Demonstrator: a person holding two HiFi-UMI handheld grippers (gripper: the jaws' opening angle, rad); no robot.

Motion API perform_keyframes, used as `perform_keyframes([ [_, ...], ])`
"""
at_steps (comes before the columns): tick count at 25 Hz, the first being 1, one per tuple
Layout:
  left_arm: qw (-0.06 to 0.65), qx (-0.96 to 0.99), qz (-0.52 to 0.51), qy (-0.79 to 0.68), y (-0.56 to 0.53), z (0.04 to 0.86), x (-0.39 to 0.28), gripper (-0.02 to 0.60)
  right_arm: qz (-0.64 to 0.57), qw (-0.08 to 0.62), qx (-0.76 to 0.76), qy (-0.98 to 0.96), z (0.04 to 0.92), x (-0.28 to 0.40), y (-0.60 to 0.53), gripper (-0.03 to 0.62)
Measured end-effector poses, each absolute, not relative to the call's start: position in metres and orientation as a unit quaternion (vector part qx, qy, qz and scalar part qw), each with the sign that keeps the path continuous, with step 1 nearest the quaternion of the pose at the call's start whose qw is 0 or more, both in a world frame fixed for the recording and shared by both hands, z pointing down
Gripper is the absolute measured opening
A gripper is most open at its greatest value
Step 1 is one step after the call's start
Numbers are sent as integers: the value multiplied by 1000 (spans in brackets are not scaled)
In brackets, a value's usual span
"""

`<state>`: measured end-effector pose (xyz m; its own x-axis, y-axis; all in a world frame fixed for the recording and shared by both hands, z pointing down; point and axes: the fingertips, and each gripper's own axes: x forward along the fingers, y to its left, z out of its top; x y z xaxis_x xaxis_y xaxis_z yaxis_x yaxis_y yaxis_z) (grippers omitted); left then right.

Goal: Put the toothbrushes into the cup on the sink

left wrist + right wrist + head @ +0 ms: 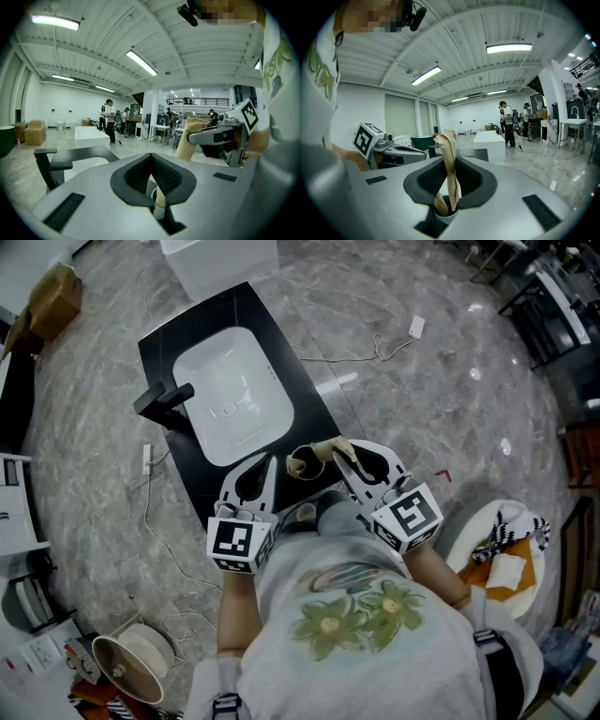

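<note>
**Tongs.** Your right tongs (450,159) are closed on the toothbrush (448,143). They pinch it at the tips, with its length showing above and below the pinch. Your left tongs (151,155) are closed tip to tip and grip nothing. Low in their hollow there is only a tan sliver over a pale rim, probably the cup seen beyond.

**Location.** In the head view the toothbrush sits just right of centre. Its free end reaches left towards a small pale ring (296,468) on the near end of the black desk (178,343). I take that ring for the cup, but it is too small to confirm. The basin (230,395) lies to its upper left, with the tap (164,401) at the basin's left edge.

**Materials.**
- **Toothbrush:** tan, matte and finely speckled. It is broad on one face and thin on edge, and the top end looks ragged or folded.
- **Pads:** black and ribbed.
- **Desk:** glossy.
- **Basin:** white, glazed, a rounded rectangle.

**Handling, as judged.** The toothbrush should be light and fairly stiff, and it is apt to pivot in a narrow pinch. Your pads bear on its broad faces near mid-length, which is the sound hold. The cup looks small and may tip, so enter it from above and avoid its rim.
</note>
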<state>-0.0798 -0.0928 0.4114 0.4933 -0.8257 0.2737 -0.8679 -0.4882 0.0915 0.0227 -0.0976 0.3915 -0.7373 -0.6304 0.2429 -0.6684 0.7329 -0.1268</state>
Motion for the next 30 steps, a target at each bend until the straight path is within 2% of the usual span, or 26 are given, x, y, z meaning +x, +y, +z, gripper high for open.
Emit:
perform_keyframes([
  [30,134,852,86,-499,-94,427,-95,18,122,125,333,-927,420,4,-102,75],
])
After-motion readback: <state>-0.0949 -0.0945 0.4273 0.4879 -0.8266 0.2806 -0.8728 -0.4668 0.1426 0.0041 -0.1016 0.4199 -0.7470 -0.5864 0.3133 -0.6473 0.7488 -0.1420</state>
